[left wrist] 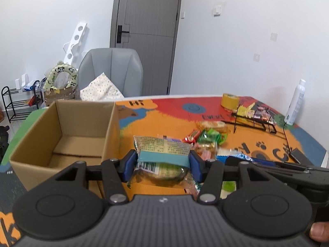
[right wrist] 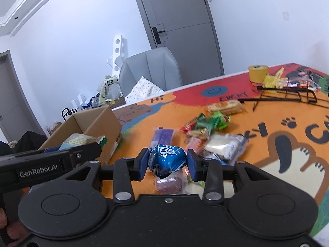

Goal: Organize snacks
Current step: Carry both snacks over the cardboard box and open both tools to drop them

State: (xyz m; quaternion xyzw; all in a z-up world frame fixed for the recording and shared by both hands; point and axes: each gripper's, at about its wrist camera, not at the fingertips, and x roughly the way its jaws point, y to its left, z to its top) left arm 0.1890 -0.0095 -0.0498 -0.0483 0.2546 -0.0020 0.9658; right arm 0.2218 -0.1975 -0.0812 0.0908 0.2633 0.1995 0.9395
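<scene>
a room in a home, by the look of it. white walls with a light switch [left wrist: 217, 10], a grey panel door [left wrist: 147, 35] with a black handle, and a grey padded chair [left wrist: 112, 70] holding a dotted cushion. a shoe rack [left wrist: 12, 103] and a heap of household clutter, including a panda-print ring, sit by the wall. the table [left wrist: 164, 119] wears a bright cartoon mat strewn with wrapped snacks.
</scene>
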